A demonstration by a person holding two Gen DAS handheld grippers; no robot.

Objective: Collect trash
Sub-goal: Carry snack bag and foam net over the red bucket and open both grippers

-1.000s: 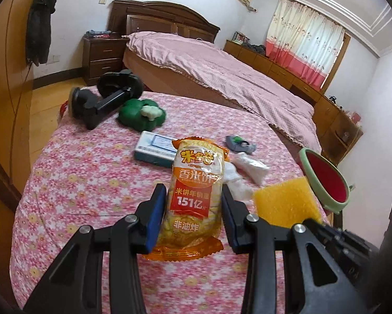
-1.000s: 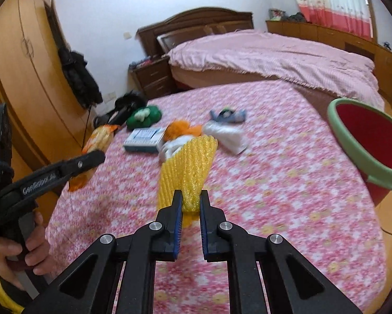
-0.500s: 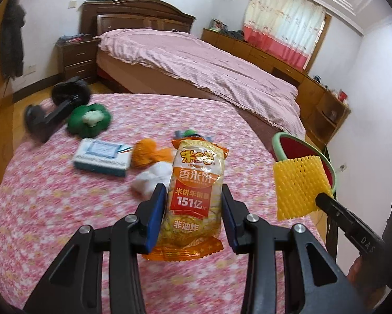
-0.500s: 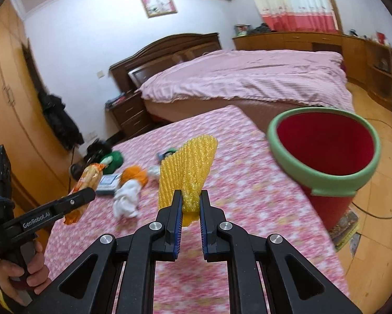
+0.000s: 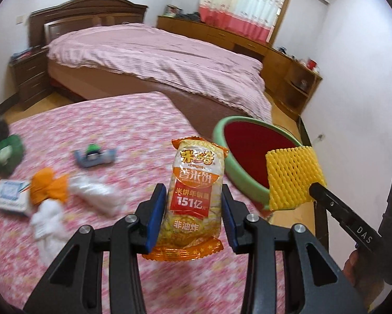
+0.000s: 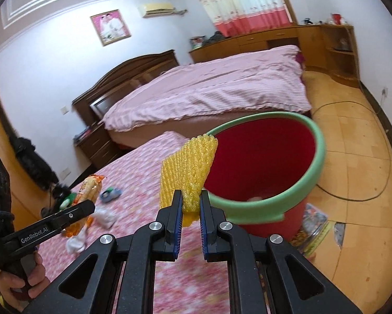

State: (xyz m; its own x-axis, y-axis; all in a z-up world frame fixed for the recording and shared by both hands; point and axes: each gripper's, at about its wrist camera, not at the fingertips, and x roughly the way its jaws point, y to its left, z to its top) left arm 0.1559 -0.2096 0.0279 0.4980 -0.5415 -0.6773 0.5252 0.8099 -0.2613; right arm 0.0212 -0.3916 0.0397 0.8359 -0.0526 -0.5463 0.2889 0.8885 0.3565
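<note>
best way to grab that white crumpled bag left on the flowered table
Grip the white crumpled bag across its narrow middle, coming straight down from above. It lies flat and elongated on the flowered table, so fingers can straddle its short width; the orange wad sits close at one end, so avoid that end.

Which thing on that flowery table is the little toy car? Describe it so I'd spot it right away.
Start at the table with the pink flowered cloth. Toward its far side, beyond the orange cloth and white crumpled bags, lies the toy car. It is the only blue-grey piece, flat, with a green top.
</note>
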